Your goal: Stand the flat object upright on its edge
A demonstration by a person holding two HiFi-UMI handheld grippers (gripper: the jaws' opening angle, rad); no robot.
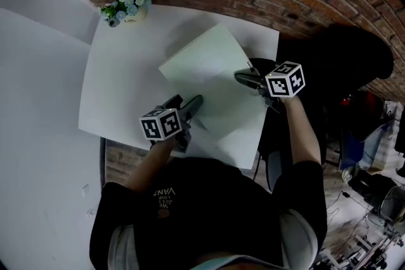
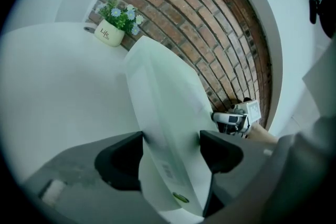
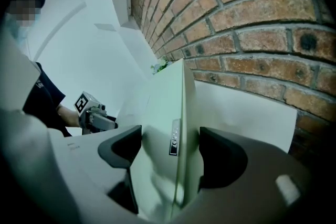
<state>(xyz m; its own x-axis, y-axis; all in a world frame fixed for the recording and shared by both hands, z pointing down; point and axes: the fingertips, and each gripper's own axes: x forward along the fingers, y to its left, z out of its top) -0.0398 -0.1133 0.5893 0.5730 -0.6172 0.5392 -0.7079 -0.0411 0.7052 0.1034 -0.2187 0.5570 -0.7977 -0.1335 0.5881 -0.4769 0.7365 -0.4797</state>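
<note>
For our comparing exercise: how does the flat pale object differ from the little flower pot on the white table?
The flat object is broad and thin; the flower pot is small and squat. The flat object is tilted, clamped by the left gripper and right gripper; the flower pot stands upright, untouched, at the far corner of the table. Both are pale.
</note>
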